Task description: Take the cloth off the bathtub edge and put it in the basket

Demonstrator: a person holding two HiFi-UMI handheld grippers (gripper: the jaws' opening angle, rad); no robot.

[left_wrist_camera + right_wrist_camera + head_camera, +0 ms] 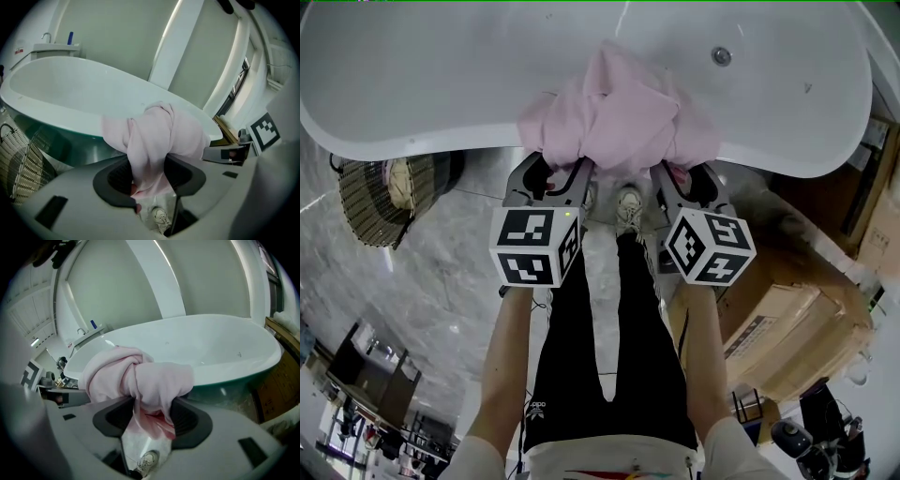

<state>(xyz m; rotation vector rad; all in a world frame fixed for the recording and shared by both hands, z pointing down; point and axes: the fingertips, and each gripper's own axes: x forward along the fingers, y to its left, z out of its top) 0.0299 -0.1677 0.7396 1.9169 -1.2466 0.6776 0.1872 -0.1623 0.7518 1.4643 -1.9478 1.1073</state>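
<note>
Draping over the bathtub (412, 141) rim, the bunched pink cloth (619, 112) is clamped by the left tool (558, 178) and the right tool (680, 178). Open floor (441, 281) lies beside the basket (380, 197).

We see a pale pink fabric cloth (614, 117) against a glossy white bathtub (412, 84) and a grey marbled stone floor (441, 281). Black-and-white square markers pattern the grey left gripper (555, 176) and right gripper (684, 178); the woven wicker basket (380, 202) is tan and dark brown.

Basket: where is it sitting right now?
Head view, left side: the wicker basket sits on the floor beside the white bathtub, left of the left tool that grips the pink cloth.
</note>
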